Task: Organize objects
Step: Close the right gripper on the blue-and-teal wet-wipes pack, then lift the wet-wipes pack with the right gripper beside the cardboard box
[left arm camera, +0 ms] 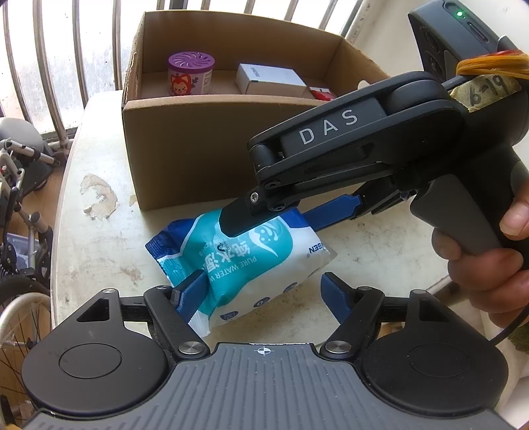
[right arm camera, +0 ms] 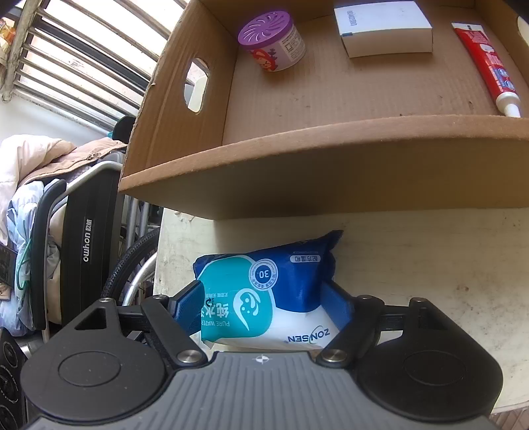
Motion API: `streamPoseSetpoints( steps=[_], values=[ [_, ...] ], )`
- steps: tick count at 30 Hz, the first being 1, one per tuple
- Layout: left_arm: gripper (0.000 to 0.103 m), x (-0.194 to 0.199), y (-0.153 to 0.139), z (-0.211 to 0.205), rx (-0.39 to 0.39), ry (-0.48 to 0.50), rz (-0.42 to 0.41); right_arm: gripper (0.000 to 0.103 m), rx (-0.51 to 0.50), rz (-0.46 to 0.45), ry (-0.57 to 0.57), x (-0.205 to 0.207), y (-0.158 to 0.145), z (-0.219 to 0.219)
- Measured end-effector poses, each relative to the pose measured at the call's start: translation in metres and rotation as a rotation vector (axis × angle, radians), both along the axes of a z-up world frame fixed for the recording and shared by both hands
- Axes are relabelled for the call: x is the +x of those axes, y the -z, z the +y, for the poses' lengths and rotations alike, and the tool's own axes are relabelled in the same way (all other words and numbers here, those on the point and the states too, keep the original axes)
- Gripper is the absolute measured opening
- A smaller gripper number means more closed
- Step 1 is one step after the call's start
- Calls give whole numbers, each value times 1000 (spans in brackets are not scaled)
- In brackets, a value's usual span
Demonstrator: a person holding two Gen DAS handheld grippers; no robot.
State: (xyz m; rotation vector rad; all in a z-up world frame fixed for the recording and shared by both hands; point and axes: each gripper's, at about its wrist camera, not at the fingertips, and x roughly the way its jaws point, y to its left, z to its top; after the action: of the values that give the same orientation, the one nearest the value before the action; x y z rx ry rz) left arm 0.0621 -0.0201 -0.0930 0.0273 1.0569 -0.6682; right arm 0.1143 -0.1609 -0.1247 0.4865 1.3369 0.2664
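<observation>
Wet-wipe pack [left arm camera: 251, 261], blue, teal and white, lay flat on the pale table [left arm camera: 96, 251], just in front of the near wall of the cardboard box [left arm camera: 185, 149]. In the left wrist view its long axis ran from about eight o'clock to two o'clock. I had both tools on it. The left gripper [left arm camera: 264, 294] straddled the pack's near end: one blue finger lay against the wrapper's left side, while the other stood just clear at the right, so I judged these jaws partly spread and not clamped. The right gripper [right arm camera: 263, 301] came in from three o'clock, pointing steeply down across the pack's far half; in its own view both fingers flanked the pack closely, but I could not tell whether the pads pressed. A hand [left arm camera: 489, 264] held its grip.

Inside the box, at twelve o'clock from the pack, stood a purple-lidded tub [right arm camera: 272, 41], a white carton [right arm camera: 385, 28] and a red tube [right arm camera: 486, 63]. I judged the coming lift to turn on that near wall: the pack must rise over it, and neither tool was clearly nearer.
</observation>
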Motion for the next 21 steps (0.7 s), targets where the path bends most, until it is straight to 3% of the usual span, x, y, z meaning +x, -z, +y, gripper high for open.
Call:
streamPoseSetpoints(
  steps=[11,15,21],
  values=[
    [78,7,-5,22,-2,-93,2,82,37,-19,53,-2,-4,-15],
    [79,19,5,36,-23,-141,69,83,48,-34,111,-1,-3,-31],
    [82,34,24,51,-123,-167,197,83,186,37,223,4,24,-54]
  ],
)
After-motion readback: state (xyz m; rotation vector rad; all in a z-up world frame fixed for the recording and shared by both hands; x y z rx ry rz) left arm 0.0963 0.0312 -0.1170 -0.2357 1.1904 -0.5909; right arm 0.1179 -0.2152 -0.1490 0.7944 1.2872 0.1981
